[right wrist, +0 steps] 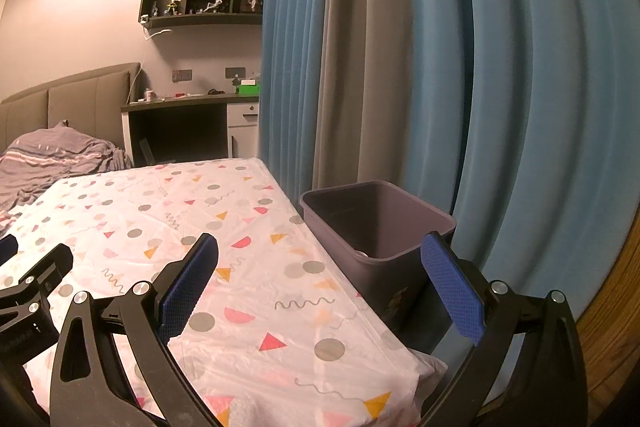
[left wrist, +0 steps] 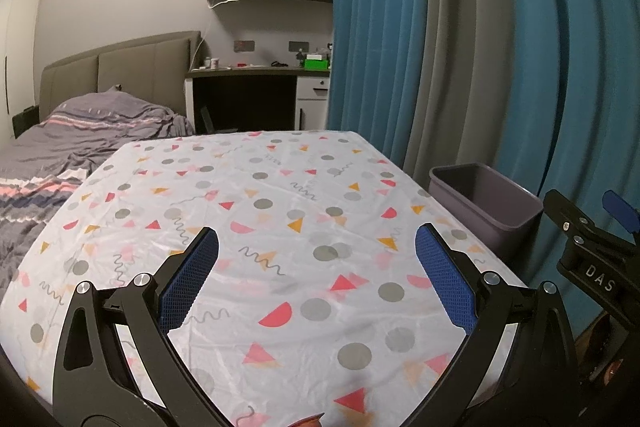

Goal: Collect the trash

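Hovering above the near half of the bench (left wrist: 280, 195), the left gripper (left wrist: 317, 247) has its blue-padded fingers (left wrist: 192, 279) spread wide with nothing between them; the patterned cloth under it lies flat and bare out to the far edge; to the left that cloth meets the bed (left wrist: 60, 155) with its rumpled grey cover, so that side is closed in; the far edge drops toward a dark desk (left wrist: 256, 75) against the wall, well apart from the bench.

On the right, the bench edge runs diagonally away, and the grey bin (left wrist: 486, 203) stands just beside it, below cloth level, its rim open upward; blue and grey curtains (left wrist: 460, 47) hang close behind the bin and wall off that side; the right gripper's black frame shows at the right margin of the left wrist view, beyond the bench corner.

From the right wrist view, the right gripper (right wrist: 319, 259) is likewise wide open and holds nothing; its left finger (right wrist: 188, 287) sits over the cloth near the bench's right edge, while its right finger (right wrist: 452, 287) overlaps the near corner of the bin (right wrist: 360, 215); inside the bin a small pale piece of trash (right wrist: 361, 253) shows near the bottom, though what it is cannot be told; the near right corner of the cloth (right wrist: 424, 367) hangs over the bench edge.
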A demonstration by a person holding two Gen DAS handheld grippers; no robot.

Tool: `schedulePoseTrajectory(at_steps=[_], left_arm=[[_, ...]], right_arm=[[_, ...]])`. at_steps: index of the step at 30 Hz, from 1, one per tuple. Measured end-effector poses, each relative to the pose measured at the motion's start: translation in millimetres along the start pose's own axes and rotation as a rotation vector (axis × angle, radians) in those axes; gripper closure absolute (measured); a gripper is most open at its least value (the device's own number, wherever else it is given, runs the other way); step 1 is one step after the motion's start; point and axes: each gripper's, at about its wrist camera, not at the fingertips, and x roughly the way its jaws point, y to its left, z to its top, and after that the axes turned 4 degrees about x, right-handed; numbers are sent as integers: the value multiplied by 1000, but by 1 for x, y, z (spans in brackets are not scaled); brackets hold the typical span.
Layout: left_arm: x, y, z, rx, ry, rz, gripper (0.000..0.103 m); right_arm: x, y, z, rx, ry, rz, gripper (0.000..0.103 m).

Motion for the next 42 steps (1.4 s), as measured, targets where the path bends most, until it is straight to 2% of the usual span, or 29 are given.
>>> schedulePoseTrajectory(at_steps=[42], left_arm=[[-1, -5, 3, 2, -4, -1, 6]], right_arm=[[-2, 4, 4, 5, -4, 1, 6]])
